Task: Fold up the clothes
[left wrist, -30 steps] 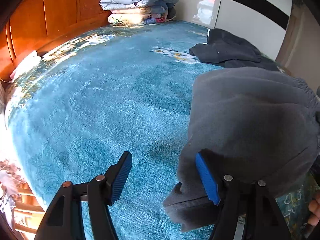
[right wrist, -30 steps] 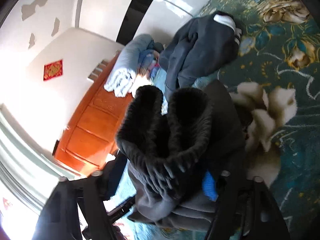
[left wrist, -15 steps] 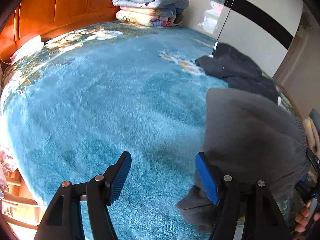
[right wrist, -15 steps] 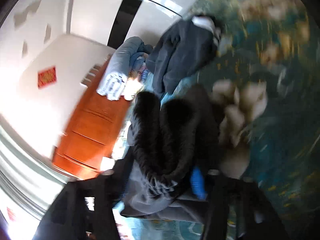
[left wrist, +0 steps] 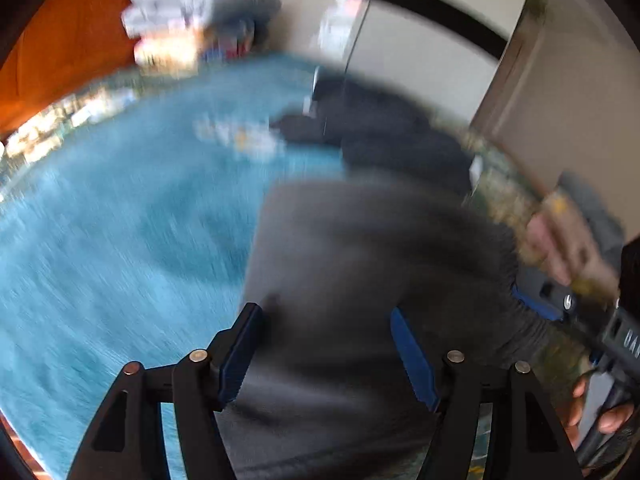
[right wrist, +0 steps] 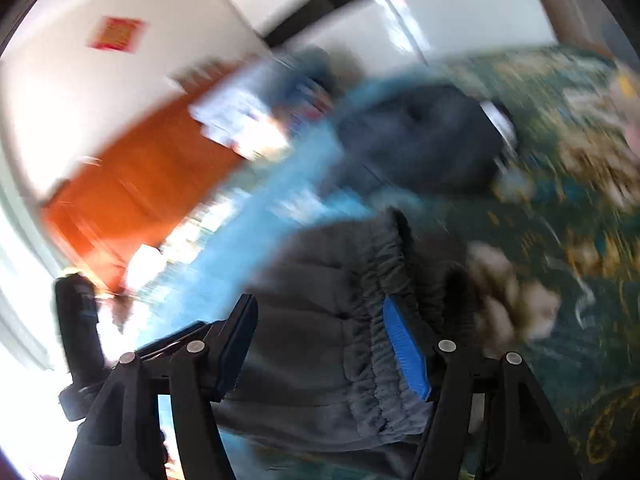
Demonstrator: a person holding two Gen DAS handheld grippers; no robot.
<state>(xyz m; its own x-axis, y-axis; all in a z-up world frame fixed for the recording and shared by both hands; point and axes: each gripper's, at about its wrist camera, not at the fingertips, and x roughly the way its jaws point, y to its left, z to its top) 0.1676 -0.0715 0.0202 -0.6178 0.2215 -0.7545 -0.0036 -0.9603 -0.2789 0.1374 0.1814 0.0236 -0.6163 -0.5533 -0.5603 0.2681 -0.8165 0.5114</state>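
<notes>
Both frames are motion-blurred: a dark grey fleece garment with a gathered elastic waistband (right wrist: 376, 320) lies on the blue plush bed cover (left wrist: 120, 240), between the spread fingers of the released left claw (left wrist: 326, 354) and right claw (right wrist: 320, 350), so each claw should close squarely on an edge before carrying the fold.

Premises: a domestic bedroom. Evidence noted: a bed covered by a plush blue blanket (left wrist: 120, 240) over a dark floral bedspread (right wrist: 560, 240), an orange wooden headboard (left wrist: 68, 48) with folded quilts (left wrist: 188, 20) stacked against it, and loose dark clothing (left wrist: 384, 132) lying on the bed. A red paper decoration (right wrist: 116, 34) hangs on the white wall.
</notes>
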